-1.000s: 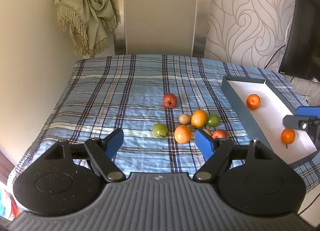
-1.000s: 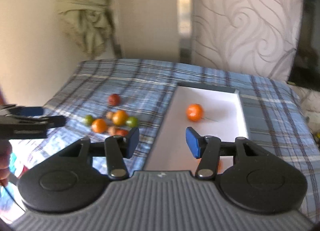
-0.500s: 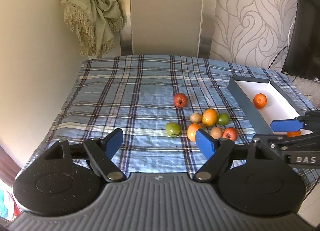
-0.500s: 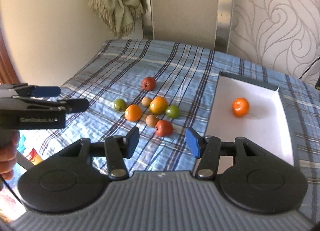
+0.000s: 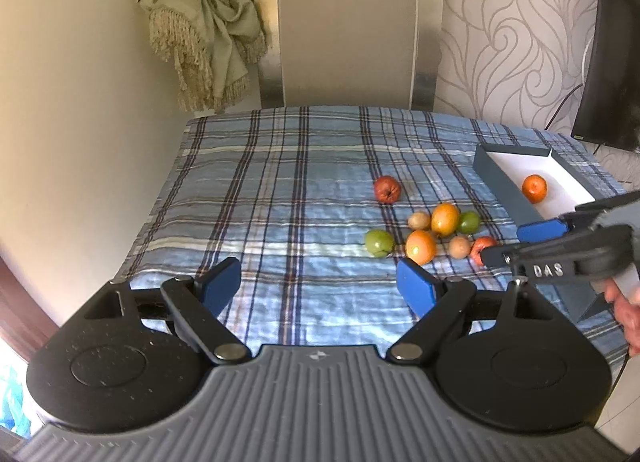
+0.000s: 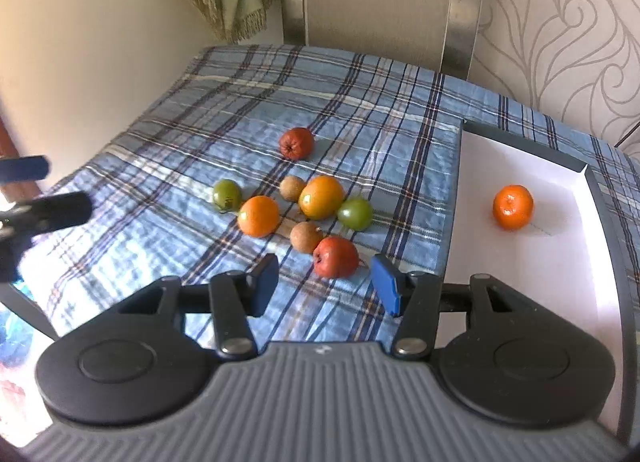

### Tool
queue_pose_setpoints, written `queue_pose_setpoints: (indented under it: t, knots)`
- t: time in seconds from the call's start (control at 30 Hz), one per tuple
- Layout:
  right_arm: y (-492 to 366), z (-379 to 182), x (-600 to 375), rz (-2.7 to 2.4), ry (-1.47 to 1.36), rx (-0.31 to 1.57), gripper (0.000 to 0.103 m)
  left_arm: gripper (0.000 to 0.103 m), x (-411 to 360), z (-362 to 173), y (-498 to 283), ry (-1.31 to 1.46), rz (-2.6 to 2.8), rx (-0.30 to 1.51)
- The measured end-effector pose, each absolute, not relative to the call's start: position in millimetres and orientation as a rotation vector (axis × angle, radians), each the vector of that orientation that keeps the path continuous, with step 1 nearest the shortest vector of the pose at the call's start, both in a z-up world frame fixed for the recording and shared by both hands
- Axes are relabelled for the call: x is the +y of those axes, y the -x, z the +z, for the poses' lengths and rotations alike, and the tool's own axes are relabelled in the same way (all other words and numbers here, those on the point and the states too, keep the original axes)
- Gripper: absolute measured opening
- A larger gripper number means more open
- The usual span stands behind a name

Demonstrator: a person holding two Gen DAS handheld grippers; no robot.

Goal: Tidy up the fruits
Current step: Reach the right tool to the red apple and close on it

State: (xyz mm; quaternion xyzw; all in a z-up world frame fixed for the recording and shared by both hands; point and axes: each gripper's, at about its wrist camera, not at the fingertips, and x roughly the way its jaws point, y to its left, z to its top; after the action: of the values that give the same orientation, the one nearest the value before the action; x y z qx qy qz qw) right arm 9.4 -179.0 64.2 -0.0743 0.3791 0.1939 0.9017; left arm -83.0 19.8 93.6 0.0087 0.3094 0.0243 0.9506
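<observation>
The right gripper [image 6: 325, 282] is spread with nothing pinched; a red fruit [image 6: 335, 257] is seen just beyond its gap at lower centre. The left gripper [image 5: 318, 286] is opening, empty. The round fruits show no long axis. One orange [image 6: 513, 207] lies in the tray [image 6: 524, 151], cut off at right.

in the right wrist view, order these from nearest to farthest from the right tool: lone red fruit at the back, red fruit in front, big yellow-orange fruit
1. Red fruit in front, just ahead of the open right tool.
2. Big yellow-orange fruit, mid-cluster.
3. Lone red fruit at the back, apart on the plaid cloth.
</observation>
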Motion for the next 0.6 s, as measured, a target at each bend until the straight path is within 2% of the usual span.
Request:
queue_pose_setpoints:
  t: [0.33, 0.43, 0.6]
  knots:
    - [-37, 41, -171, 0.377, 0.204, 0.858, 0.053, 0.088, 34, 87, 89, 0.001, 0.078, 0.652]
    - [-37, 37, -167, 0.384, 0.229, 0.858, 0.048, 0.088, 36, 86, 89, 0.005, 0.084, 0.653]
    - [-35, 37, -166, 0.381, 0.232, 0.855, 0.047, 0.088, 34, 85, 88, 0.002, 0.075, 0.658]
